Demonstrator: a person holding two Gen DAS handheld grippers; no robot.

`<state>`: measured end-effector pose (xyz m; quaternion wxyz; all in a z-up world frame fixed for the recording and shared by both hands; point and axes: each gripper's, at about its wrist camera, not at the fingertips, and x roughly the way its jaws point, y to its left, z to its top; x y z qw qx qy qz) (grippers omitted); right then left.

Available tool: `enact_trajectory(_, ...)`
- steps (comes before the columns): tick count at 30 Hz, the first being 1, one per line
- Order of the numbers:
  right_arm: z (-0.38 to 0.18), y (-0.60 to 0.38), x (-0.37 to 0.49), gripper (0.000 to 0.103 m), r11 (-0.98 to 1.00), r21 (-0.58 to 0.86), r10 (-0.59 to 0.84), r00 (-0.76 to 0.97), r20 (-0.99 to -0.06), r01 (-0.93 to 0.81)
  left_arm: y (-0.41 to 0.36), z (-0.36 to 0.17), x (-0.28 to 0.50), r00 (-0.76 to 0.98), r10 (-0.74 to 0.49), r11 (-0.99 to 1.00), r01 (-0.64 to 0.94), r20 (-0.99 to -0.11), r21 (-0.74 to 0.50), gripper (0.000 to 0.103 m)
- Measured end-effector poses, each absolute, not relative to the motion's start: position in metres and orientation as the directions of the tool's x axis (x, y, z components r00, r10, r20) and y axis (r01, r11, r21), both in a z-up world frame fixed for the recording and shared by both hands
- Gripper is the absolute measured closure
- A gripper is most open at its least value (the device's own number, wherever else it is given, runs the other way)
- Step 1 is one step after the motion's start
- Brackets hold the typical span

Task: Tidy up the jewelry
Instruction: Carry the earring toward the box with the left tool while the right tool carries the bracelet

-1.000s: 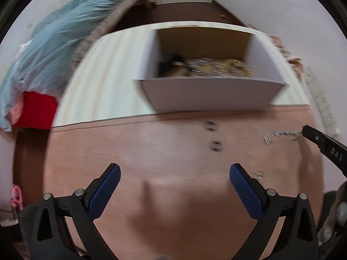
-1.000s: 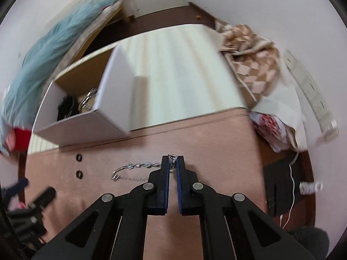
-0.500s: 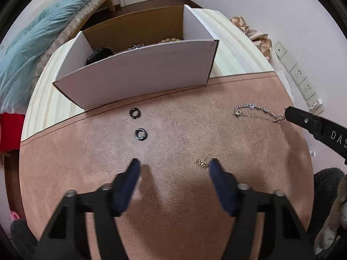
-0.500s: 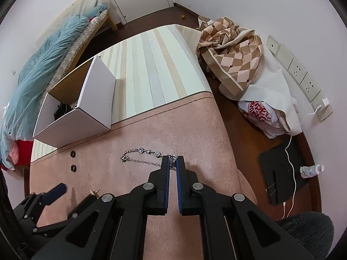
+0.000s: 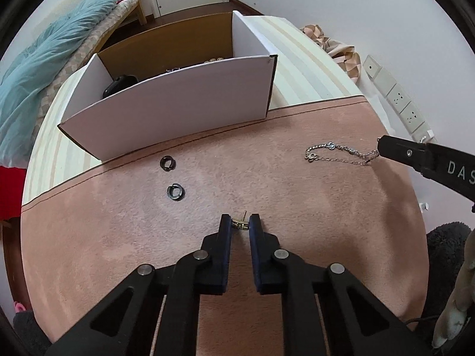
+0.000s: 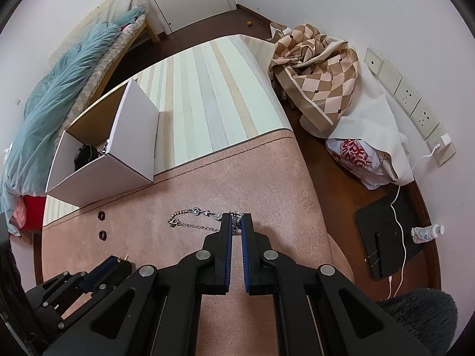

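My left gripper (image 5: 240,222) is shut on a small gold earring (image 5: 240,224) on the pink mat (image 5: 118,237). My right gripper (image 6: 236,222) is shut on one end of a silver bracelet (image 6: 194,218), whose chain lies on the mat to the left; the bracelet also shows in the left wrist view (image 5: 338,152). Two dark ring earrings (image 5: 168,162) (image 5: 175,191) lie on the mat in front of a white cardboard box (image 5: 178,115). The box holds a black item (image 5: 118,86) and other jewelry.
The mat lies on a striped table top (image 6: 213,103). A blue blanket (image 6: 59,89) on a bed is at far left. A checked cloth (image 6: 317,71), a plastic bag (image 6: 359,157) and wall sockets (image 6: 412,101) are at right. A cable (image 6: 400,231) runs on the floor.
My left gripper moved forward and down and closed on the gold earring. My right gripper stayed shut on the bracelet's end, which shifted slightly on the mat.
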<state>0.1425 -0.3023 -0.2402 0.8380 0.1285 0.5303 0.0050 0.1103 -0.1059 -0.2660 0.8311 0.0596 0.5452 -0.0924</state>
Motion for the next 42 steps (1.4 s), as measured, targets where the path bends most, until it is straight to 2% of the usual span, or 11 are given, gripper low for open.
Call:
enact_trajectory(14, -0.190, -0.290, 0.138, 0.097, 0.959, 0.278, 0.209, 0.507, -0.836, 0.062, -0.094, -0.213, 0.106, 0.499, -0.129, 0.976, 0.218, -0.857, -0.021, 0.094)
enact_trajectory(24, -0.092, -0.264, 0.152, 0.099, 0.932, 0.351, 0.335, 0.596, -0.730, -0.094, -0.044, -0.121, 0.129, 0.598, -0.165, 0.982, 0.172, -0.784, -0.076, 0.094)
enact_trajectory(31, -0.038, -0.221, 0.185, 0.099, 0.903, 0.361, 0.424, 0.607, -0.672, -0.232, -0.005, -0.097, 0.165, 0.611, -0.168, 0.986, 0.119, -0.773, -0.120, 0.094)
enact_trajectory(35, -0.048, -0.192, 0.211, 0.099, 0.905, 0.333, 0.425, 0.564, -0.708, -0.264, 0.014, -0.106, 0.196, 0.573, -0.169, 0.986, 0.089, -0.802, -0.144, 0.094)
enact_trajectory(42, -0.117, -0.166, 0.255, 0.099, 0.919, 0.320, 0.391, 0.434, -0.812, -0.229, 0.033, -0.154, 0.239, 0.432, -0.200, 0.979, 0.056, -0.880, -0.195, 0.094)
